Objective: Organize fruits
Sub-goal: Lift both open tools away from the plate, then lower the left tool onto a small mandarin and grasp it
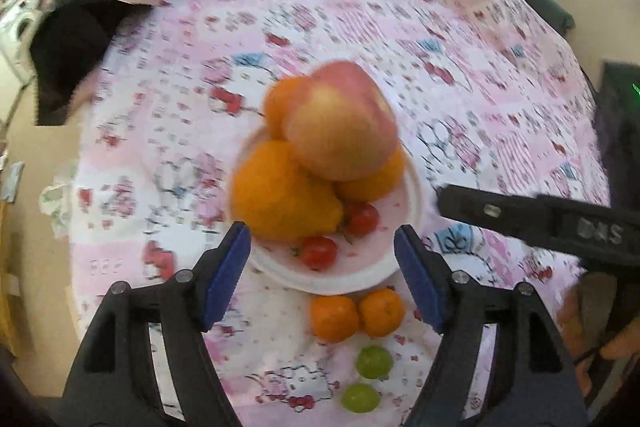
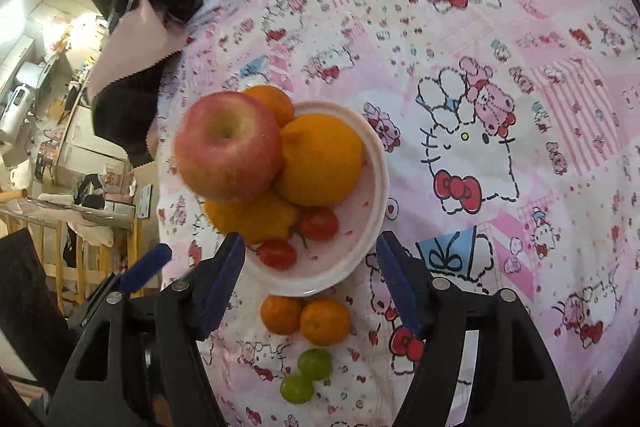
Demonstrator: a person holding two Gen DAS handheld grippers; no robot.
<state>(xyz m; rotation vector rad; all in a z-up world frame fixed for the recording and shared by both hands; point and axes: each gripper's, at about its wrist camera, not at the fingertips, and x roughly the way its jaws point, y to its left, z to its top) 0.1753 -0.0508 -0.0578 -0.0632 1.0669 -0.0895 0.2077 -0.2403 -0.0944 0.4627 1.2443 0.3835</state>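
We find both tools empty. The left tool (image 1: 322,267) stands spread, its blue pads framing the near rim of the white plate (image 1: 414,203); the right tool (image 2: 310,275) is likewise spread over the same rim.

The plate sits on a table covered by a pink cartoon-print cloth (image 2: 500,67), toward the table's left edge. It carries a red-yellow apple (image 2: 228,145) resting on top of three oranges (image 2: 320,159), the pile leaning toward that left edge. Two cherry tomatoes (image 2: 318,223) lie on the near side of the plate, beside the pile.

Off the plate, on the cloth just in front of it, lie two mandarins (image 2: 325,321), touching each other, and nearer still two green grapes (image 2: 315,363), also touching.

We judge the step in hand to be gathering the loose fruit, most likely a mandarin first.

Recommendations: come down with the pads either side of one mandarin only, across the line that avoids its neighbour, so the second is not rolled away. Close gently; the skin is soft. Set it on the bare near part of the plate, not against the pile: the apple looks poorly seated and a nudge may tip it off. The grapes call for a lighter pinch still.
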